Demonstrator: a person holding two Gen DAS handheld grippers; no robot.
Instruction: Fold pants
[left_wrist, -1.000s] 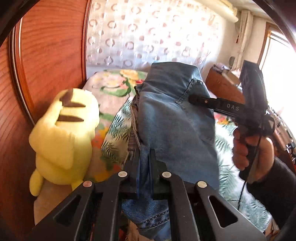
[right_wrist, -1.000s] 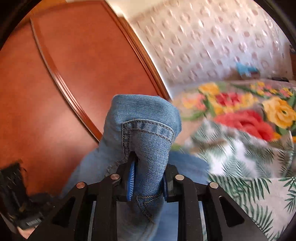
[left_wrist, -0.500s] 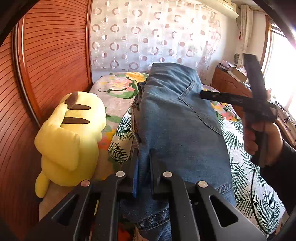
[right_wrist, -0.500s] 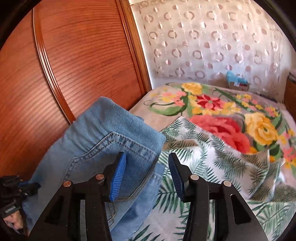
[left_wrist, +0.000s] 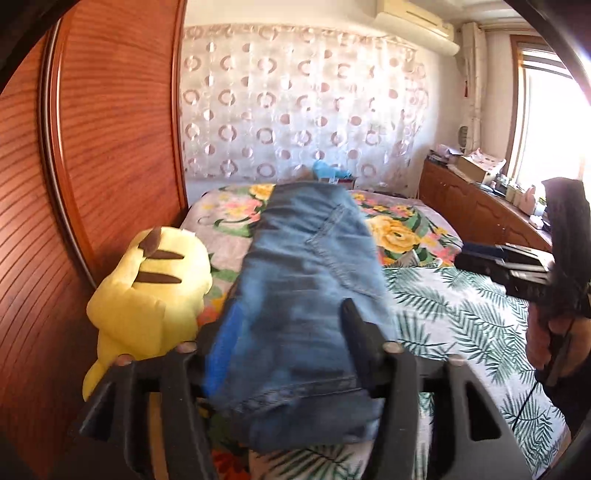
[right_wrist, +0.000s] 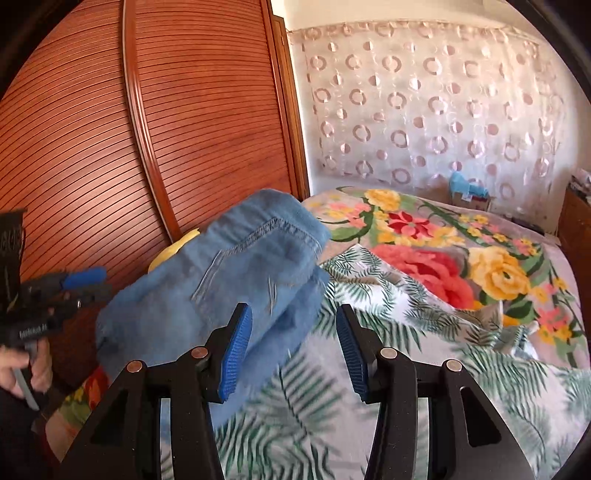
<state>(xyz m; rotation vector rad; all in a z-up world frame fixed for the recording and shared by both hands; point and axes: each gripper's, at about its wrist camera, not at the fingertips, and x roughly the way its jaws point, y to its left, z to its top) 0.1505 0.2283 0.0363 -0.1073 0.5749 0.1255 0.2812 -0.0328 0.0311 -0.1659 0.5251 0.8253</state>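
The left claw is springing open around the near end of the folded jeans, pads off the denim, with the bundle's long axis running straight away from it up the bed. The right claw stands half open and empty, the jeans just off its left pad. So the left is nearer for any tidying.

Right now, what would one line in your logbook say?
jeans: folded, on bed | left tongs: opening, jeans between | right tongs: open, empty
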